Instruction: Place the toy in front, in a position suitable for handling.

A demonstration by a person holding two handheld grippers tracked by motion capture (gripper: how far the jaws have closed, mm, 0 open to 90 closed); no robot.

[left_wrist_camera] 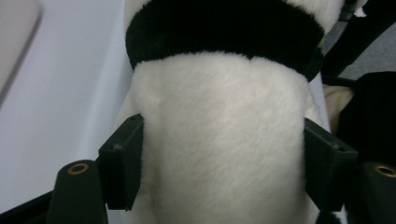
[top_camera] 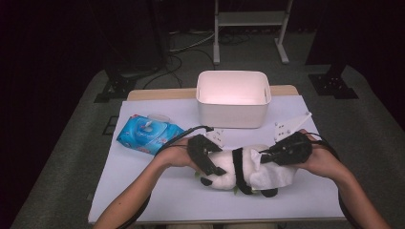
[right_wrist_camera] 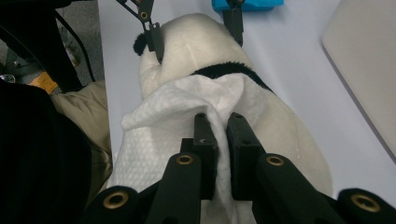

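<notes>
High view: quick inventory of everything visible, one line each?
Plush panda: 1, white and black, lying on the table near its front edge, between the two grippers.
Wet wipe: 1, white, draped over the panda's right part.
Wipes pack: 1, blue, on the table's left part.
Bin: 1, white, at the table's far edge, open top.
Table: 1, white top.
Metal frame: 1, pale, on the floor beyond the table.
Left gripper: 1, black, jaws pressing the panda's white body.
Right gripper: 1, black, shut on the wipe.
Forearms: 2, entering from the bottom.
</notes>
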